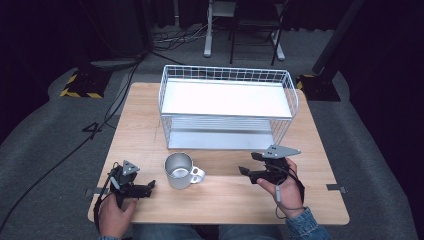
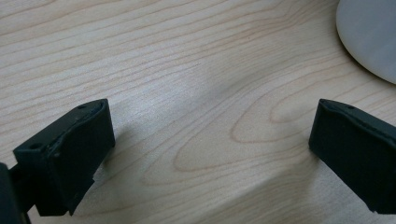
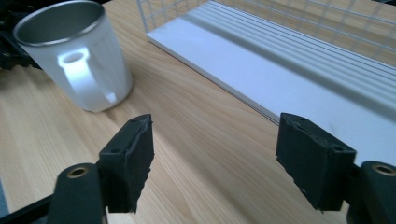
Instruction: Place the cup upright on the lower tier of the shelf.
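the metal mug [image 1: 178,170] stands upright on the wooden counter [image 1: 150,130], near the front of the white wire rack [image 1: 227,106], handle to the right. left tongs [image 1: 146,188] rest low at its left, jaws wide with nothing between them. right tongs [image 1: 248,164] hover at its right, pointing toward the mug, jaws apart and bare.

In the left gripper view the mug [image 2: 371,35] is cut off by the top and right edges, leaving a pale curved patch. In the right gripper view the wire rack [image 3: 299,60] runs off the top and right edges. In the high view the person's forearms are cut off at the bottom edge.
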`<move>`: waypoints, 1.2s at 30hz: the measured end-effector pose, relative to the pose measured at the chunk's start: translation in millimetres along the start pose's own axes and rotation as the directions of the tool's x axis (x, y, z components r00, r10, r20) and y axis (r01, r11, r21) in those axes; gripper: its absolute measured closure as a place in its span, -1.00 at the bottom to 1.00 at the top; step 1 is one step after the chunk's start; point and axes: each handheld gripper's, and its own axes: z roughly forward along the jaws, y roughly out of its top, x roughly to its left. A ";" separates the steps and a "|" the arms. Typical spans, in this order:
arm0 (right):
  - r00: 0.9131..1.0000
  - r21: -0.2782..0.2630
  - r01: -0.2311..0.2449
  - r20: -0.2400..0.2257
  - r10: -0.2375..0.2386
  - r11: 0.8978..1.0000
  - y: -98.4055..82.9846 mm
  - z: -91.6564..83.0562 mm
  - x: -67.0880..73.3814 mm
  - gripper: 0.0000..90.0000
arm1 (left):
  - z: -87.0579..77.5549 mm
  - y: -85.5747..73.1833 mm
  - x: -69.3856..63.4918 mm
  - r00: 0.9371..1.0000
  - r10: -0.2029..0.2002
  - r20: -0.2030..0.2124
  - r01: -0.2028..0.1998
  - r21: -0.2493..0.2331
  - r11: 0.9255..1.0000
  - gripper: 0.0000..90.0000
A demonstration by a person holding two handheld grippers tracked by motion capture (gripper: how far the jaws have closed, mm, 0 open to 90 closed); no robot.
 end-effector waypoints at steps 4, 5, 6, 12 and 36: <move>0.999 0.001 0.018 -0.037 -0.018 1.000 9.6 12.4 11.7 -0.35 | 0.2 0.3 0.3 1.000 0.002 0.002 -0.002 0.000 1.000 -0.99; 0.999 0.001 0.023 -0.044 -0.023 1.000 11.7 15.5 14.6 -0.33 | 0.3 0.3 0.5 1.000 0.002 0.003 -0.002 0.000 1.000 -0.99; 0.998 0.002 0.028 -0.056 -0.028 1.000 13.7 18.6 17.2 -0.32 | 0.3 0.4 0.5 1.000 0.002 0.003 -0.002 0.000 1.000 -0.99; 0.992 0.016 0.036 -0.118 -0.034 0.999 20.6 37.1 30.4 -0.21 | 0.8 0.8 0.9 1.000 0.002 0.003 -0.002 -0.002 1.000 -0.99; 0.969 0.042 0.117 -0.225 -0.105 0.992 25.0 85.0 72.4 0.03 | 0.8 0.9 1.0 1.000 0.003 0.003 -0.003 0.000 1.000 -0.99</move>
